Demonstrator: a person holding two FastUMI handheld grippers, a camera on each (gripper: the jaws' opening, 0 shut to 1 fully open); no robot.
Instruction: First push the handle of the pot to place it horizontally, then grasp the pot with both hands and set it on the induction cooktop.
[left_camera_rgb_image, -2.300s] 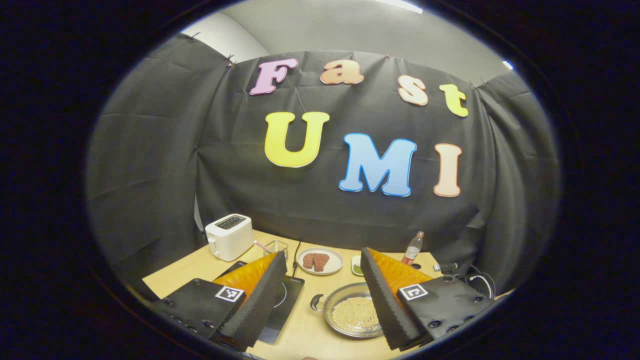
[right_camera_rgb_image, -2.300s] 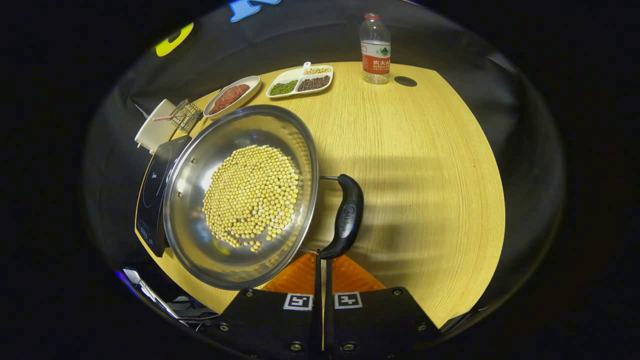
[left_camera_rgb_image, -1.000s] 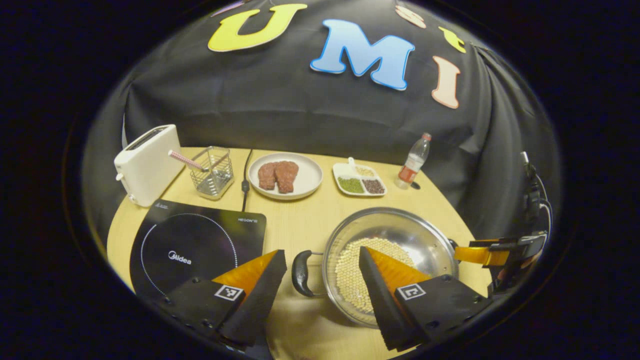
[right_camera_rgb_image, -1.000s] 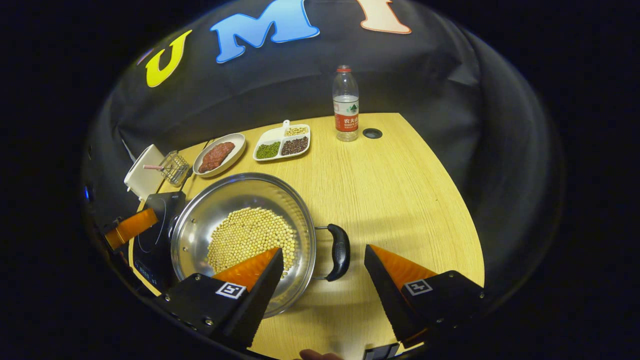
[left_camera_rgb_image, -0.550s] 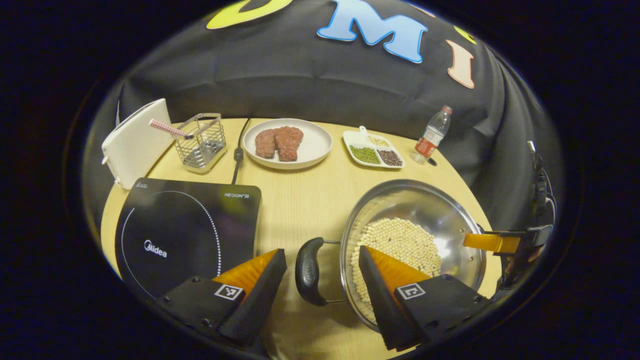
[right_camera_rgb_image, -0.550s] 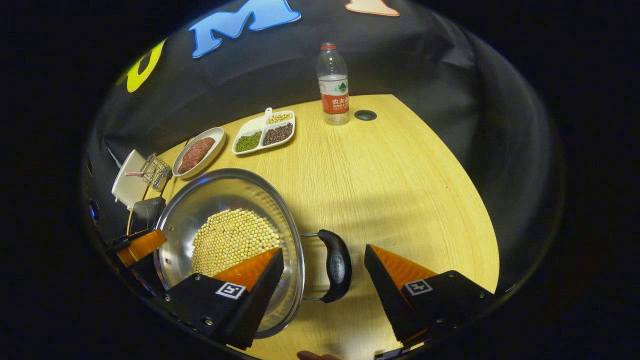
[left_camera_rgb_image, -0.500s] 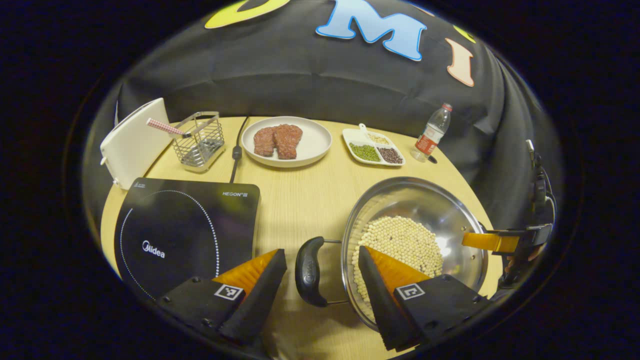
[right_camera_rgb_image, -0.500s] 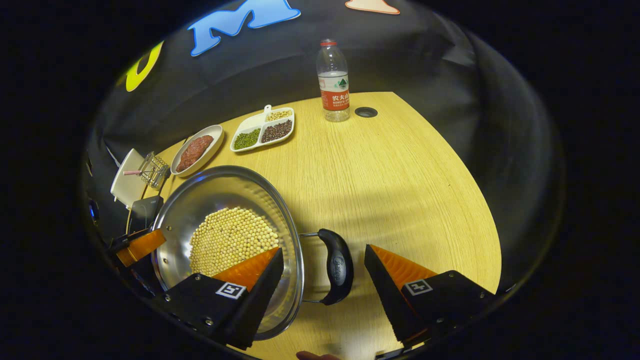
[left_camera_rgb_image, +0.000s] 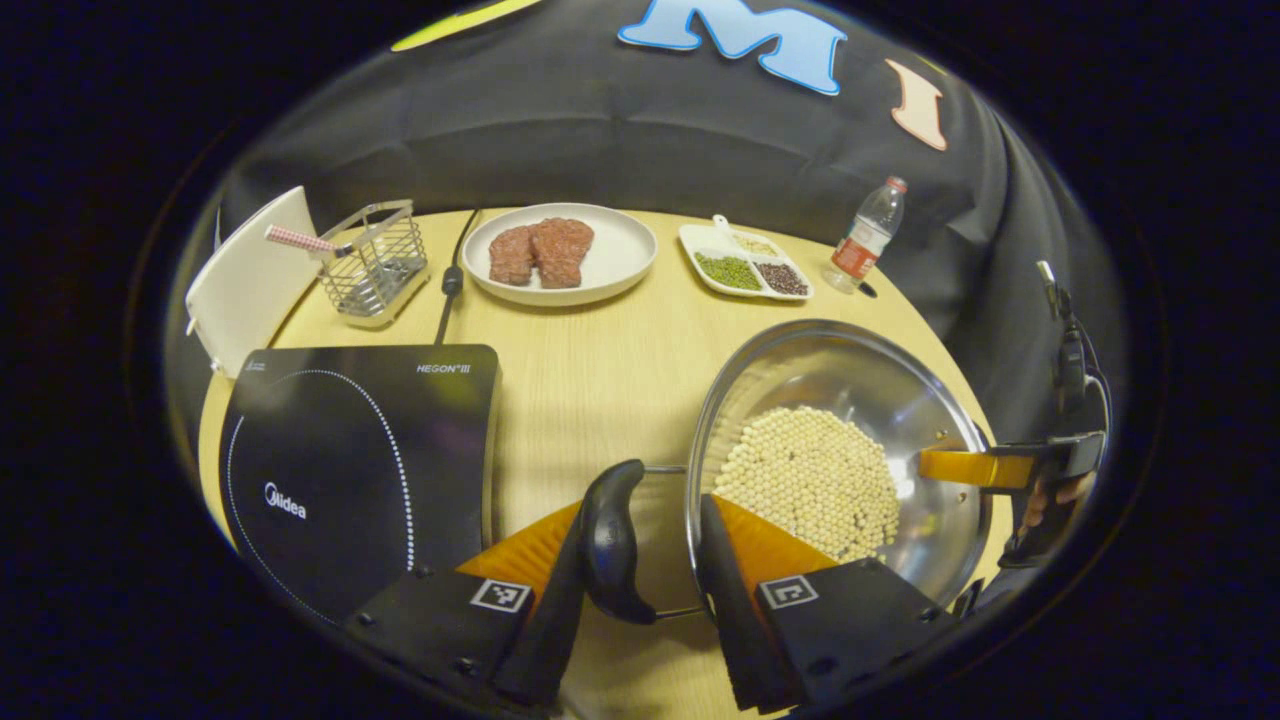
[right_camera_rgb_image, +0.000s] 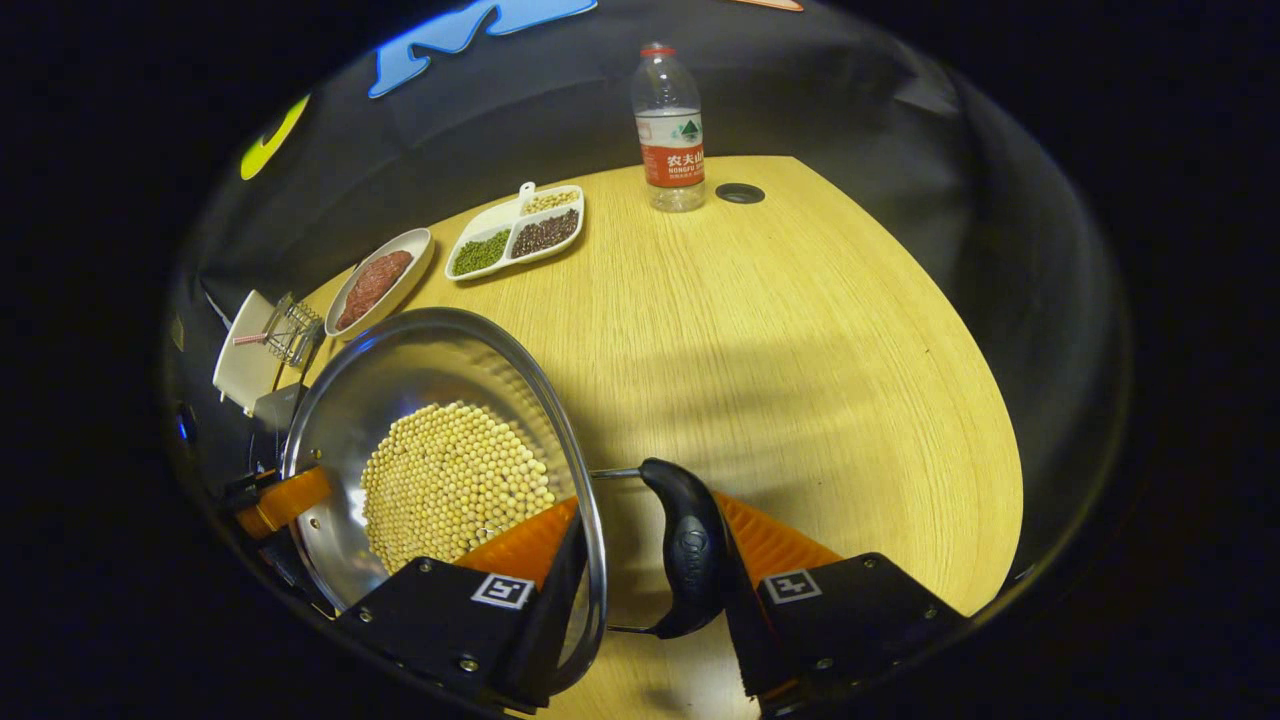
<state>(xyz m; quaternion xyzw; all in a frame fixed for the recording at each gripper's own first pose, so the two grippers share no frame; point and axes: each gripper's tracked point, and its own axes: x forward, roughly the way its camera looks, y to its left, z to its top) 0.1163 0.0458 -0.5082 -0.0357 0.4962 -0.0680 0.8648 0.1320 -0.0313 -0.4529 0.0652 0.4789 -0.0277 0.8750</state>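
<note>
steel pot (left_camera_rgb_image: 800, 390) sits flat on the wooden table (left_camera_rgb_image: 590, 370), to the right of the induction cooktop (left_camera_rgb_image: 350, 450), near it but apart, not on it. layer of soybeans (left_camera_rgb_image: 810, 480) covers the bottom.

pot's long axis = handle to handle. it runs side to side across the table: one black handle (left_camera_rgb_image: 610, 540) points toward the cooktop, the other handle (right_camera_rgb_image: 690, 555) points the opposite way, out over bare table. each grip bar lies crosswise to that axis, near-to-far in its own view. both look level with the rim.

left gripper (left_camera_rgb_image: 640, 508): jaws narrowed around the cooktop-side handle. outer finger touches the grip bar, inner finger sits at the pot rim beside the beans. cannot tell if it is actually clamped.

right gripper (right_camera_rgb_image: 648, 505): mirror case. one finger against the outer face of the far handle, the other at the rim, partly hidden behind the steel edge in the right gripper view. clamp force also cannot tell.

each view also picks up the opposite gripper's orange finger at the far rim of the pot.

back of table, left gripper view: white toaster (left_camera_rgb_image: 245, 285), wire basket (left_camera_rgb_image: 375, 268), power cable (left_camera_rgb_image: 445, 285), plate (left_camera_rgb_image: 620, 262) with two pieces of meat, divided dish (left_camera_rgb_image: 745, 272) of beans, water bottle (left_camera_rgb_image: 865, 235) upright at the far right.
</note>
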